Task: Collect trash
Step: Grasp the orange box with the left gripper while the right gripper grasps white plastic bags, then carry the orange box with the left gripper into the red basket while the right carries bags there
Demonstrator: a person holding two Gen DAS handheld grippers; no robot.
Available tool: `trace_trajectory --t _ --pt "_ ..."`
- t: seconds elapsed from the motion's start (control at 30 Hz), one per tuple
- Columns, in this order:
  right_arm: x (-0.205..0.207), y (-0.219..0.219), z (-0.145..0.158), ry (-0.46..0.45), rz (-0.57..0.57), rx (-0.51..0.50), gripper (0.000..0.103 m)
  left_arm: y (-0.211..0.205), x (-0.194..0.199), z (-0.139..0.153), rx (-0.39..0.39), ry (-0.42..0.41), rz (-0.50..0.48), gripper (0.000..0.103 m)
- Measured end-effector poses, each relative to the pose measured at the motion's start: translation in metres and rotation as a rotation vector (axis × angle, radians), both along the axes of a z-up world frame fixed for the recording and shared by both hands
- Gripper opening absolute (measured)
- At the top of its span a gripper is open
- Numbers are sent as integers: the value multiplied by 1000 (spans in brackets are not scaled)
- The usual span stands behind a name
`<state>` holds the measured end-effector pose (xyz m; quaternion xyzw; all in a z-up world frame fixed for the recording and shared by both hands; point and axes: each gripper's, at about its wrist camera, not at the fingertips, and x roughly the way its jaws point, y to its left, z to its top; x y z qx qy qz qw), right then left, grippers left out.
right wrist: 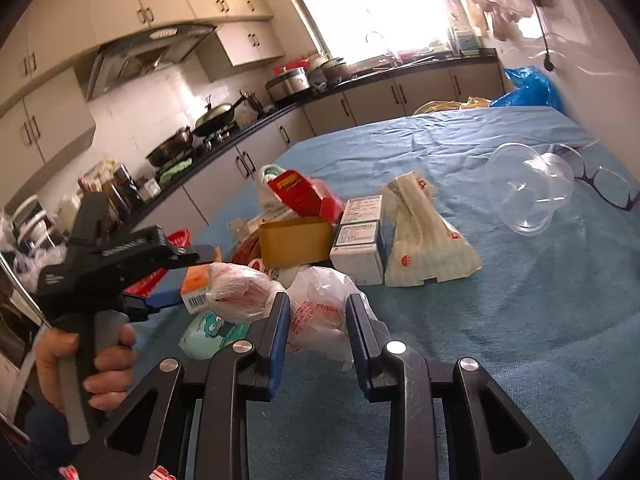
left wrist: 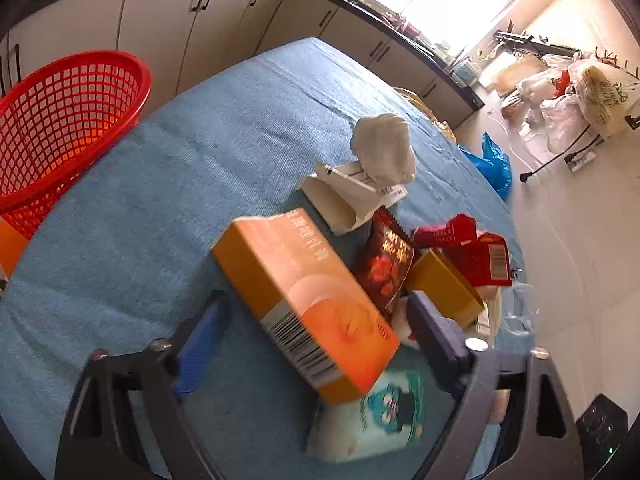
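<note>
A home kitchen — beyond the right gripper (right wrist: 318, 332) and to its left, a black countertop (right wrist: 256, 122) runs along cream cabinets (right wrist: 224, 176), with woks (right wrist: 218, 118) on a stove under a range hood (right wrist: 152, 50). Farther ahead, a rice cooker (right wrist: 289, 80) and a faucet (right wrist: 374, 40) stand by a bright window (right wrist: 372, 4) — lived-in, cluttered.

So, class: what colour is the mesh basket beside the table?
Red. The basket shows best in the left wrist view.
</note>
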<state>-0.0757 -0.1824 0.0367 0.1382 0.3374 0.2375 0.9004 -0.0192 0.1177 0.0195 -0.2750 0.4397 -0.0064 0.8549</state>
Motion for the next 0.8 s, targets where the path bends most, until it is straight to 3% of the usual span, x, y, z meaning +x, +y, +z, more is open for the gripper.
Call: trace_trajectory --t 0.13,0.3,0.43,0.8 --pt "-3 -6 0 -2 -5 37 31 -10 9 -3 25 8 -13 38" --pt "-7 -6 2 -26 -9 30 31 -18 8 -1 54 -37 -46 33" --pt "-6 -6 1 -23 -15 30 31 -23 -1 6 112 -84 -65 22" --pt "-6 -3 0 -15 -37 1 31 -17 -34 25 224 -196 -65 22"
